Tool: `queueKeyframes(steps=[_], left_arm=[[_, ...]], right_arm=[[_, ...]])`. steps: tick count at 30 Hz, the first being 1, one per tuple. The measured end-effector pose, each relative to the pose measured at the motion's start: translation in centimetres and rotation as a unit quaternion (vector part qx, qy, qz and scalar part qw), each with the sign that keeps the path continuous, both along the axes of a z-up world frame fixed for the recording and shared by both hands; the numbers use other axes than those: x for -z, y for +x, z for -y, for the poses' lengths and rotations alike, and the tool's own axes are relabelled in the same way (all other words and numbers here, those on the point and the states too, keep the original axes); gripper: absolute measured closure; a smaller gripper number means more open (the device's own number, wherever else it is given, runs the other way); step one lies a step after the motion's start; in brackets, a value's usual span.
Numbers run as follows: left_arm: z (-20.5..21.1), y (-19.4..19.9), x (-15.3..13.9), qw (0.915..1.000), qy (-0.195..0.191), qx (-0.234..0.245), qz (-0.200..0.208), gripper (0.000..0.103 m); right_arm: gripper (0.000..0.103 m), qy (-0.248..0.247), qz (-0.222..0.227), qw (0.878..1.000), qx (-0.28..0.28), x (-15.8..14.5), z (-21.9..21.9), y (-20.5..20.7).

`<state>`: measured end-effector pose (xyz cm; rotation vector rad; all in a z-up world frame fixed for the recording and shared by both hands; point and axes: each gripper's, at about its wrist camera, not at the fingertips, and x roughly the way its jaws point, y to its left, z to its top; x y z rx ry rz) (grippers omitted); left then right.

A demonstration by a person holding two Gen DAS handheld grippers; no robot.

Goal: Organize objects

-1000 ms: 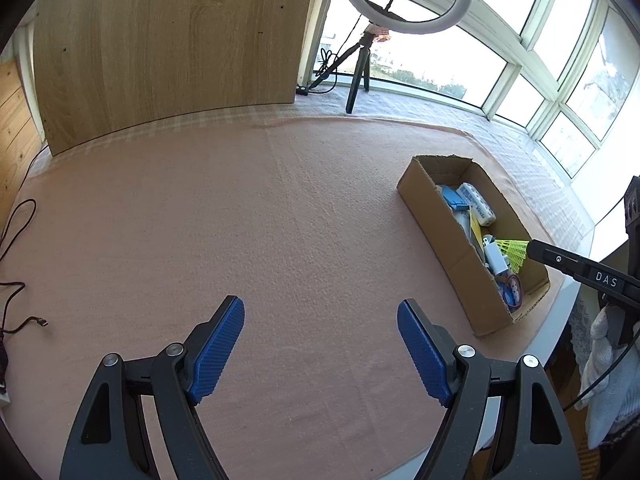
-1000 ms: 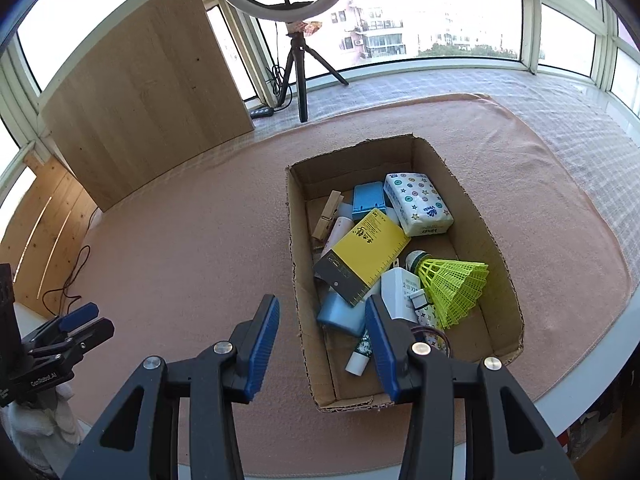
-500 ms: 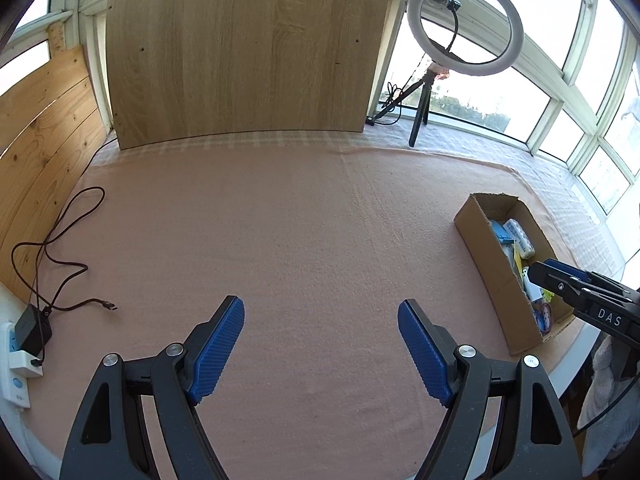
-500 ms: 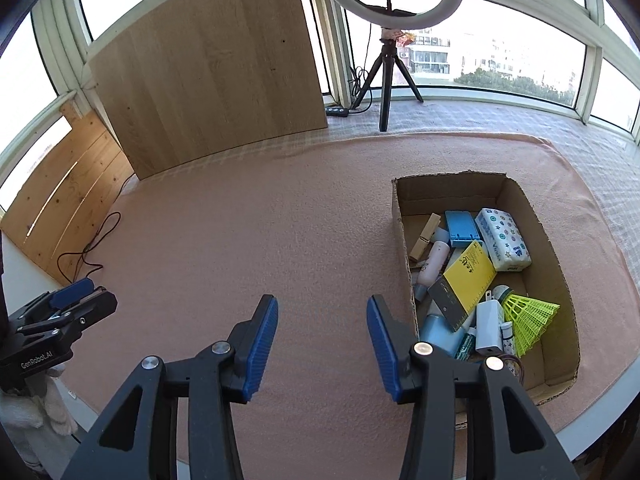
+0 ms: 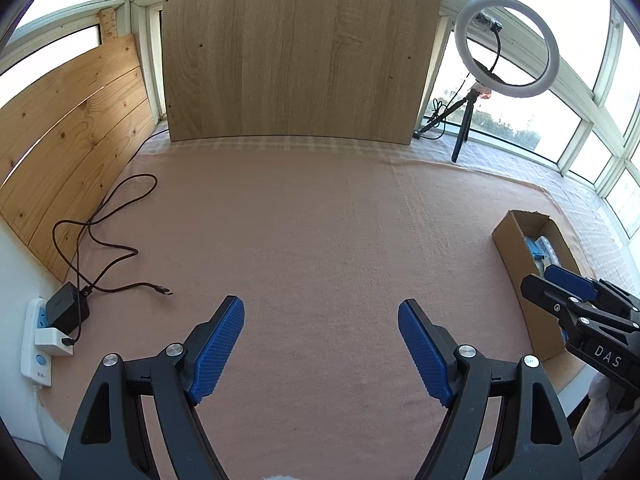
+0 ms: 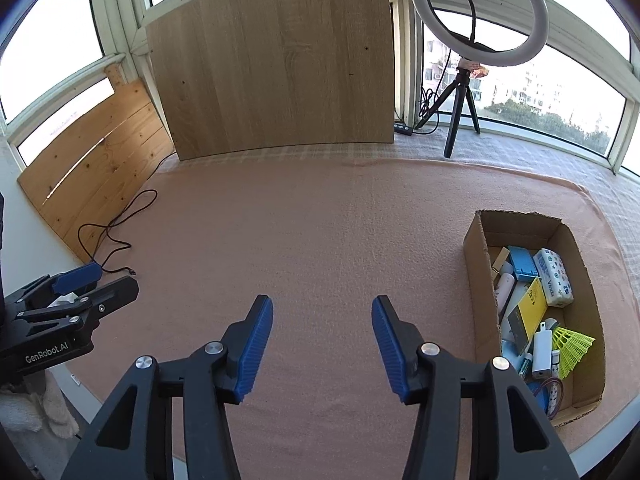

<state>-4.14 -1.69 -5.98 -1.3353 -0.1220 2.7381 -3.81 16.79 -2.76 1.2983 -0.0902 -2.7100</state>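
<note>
An open cardboard box (image 6: 478,280) sits at the right of the pink mat and holds several items: a yellow shuttlecock (image 6: 573,345), a yellow-black card (image 6: 528,316), a blue box (image 6: 523,263), a patterned tissue pack (image 6: 554,276) and a white stick (image 6: 541,350). The box also shows in the left wrist view (image 5: 520,264). My left gripper (image 5: 320,340) is open and empty over bare mat. My right gripper (image 6: 322,338) is open and empty, left of the box; it also shows in the left wrist view (image 5: 568,284).
A black cable (image 5: 100,236) runs to a charger and white power strip (image 5: 36,340) at the left edge. A wooden board (image 5: 296,52) stands at the back. A ring light on a tripod (image 6: 476,12) stands at the back right. The mat's front edge is close.
Both grippers have swung left and pulled back from the box, which now sits far to the right in both views. The cable and power strip have come into view. Both grippers stay open.
</note>
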Motion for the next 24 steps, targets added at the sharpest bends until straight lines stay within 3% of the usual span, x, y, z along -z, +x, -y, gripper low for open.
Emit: queueKeyframes(steps=[12,24], left_arm=[[1.4,0.8,-0.1,0.9999,-0.011,-0.011,-0.003,0.020],[0.6,0.0,-0.2,0.9999,-0.013,0.004,-0.004,0.020]], right_arm=[[0.054,0.001,-0.010,1.000,-0.018,-0.2,3.3,0.3],[0.053,0.002,-0.013,1.000,-0.004,-0.2,3.0,0.1]])
